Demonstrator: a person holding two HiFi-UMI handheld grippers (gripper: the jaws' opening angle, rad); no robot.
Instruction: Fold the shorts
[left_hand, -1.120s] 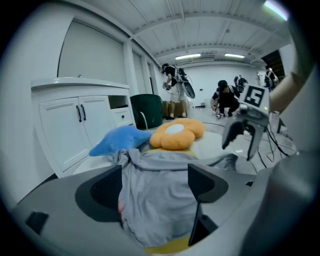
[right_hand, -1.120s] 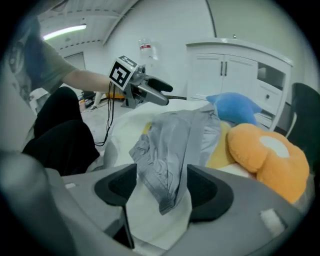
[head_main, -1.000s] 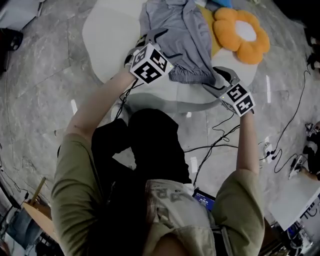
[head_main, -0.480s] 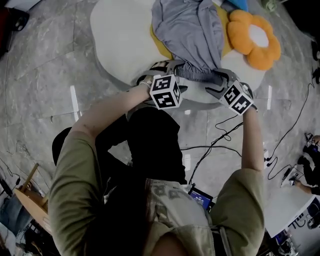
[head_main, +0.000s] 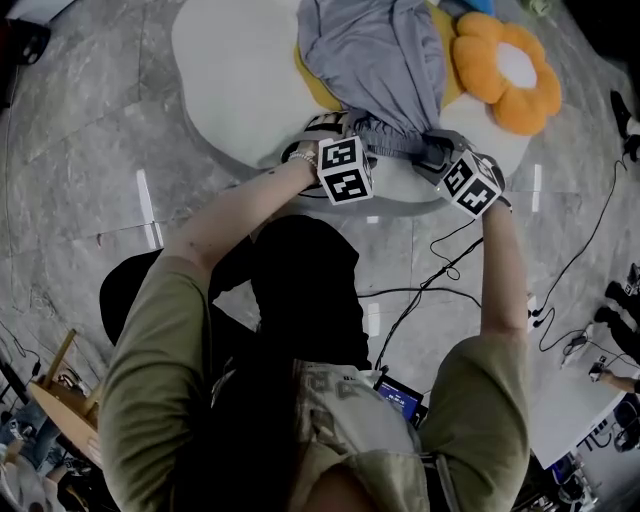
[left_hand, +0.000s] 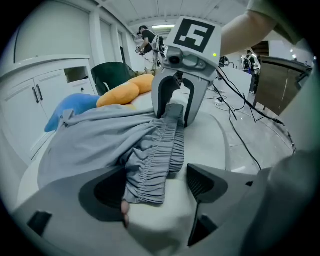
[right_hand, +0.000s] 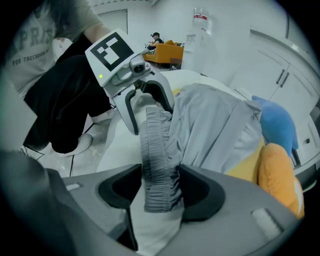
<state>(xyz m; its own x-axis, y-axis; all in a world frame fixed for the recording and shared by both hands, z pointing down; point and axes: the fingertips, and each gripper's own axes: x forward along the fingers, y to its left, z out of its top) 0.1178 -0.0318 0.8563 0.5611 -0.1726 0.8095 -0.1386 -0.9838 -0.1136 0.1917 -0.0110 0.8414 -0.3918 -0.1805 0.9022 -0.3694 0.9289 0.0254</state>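
Head view looks down on one pair of grey shorts (head_main: 375, 60) lying crumpled on a low white table (head_main: 240, 70), its gathered waistband (head_main: 392, 140) at the near edge, just in front of the person. Two grippers work that waistband, one at each end.

The left gripper (left_hand: 156, 192) has its jaws wide apart. The end of the waistband lies between them against one jaw, with a clear gap to the other. The right gripper (right_hand: 160, 189) has just been closing its jaws; they stand apart with the other end of the waistband filling the gap – not yet pinched flat.

Beyond the shorts sit three soft things: one orange flower cushion (head_main: 505, 70) with a white middle, one yellow cushion (head_main: 318, 93) partly under the cloth, and one blue soft toy (right_hand: 277, 125).

The table top is smooth with a rounded rim. Around it the floor (head_main: 90, 150) is grey marbled tile, with several black cables (head_main: 430, 290) trailing across it. White cabinets (left_hand: 30, 100) line the wall behind the table.
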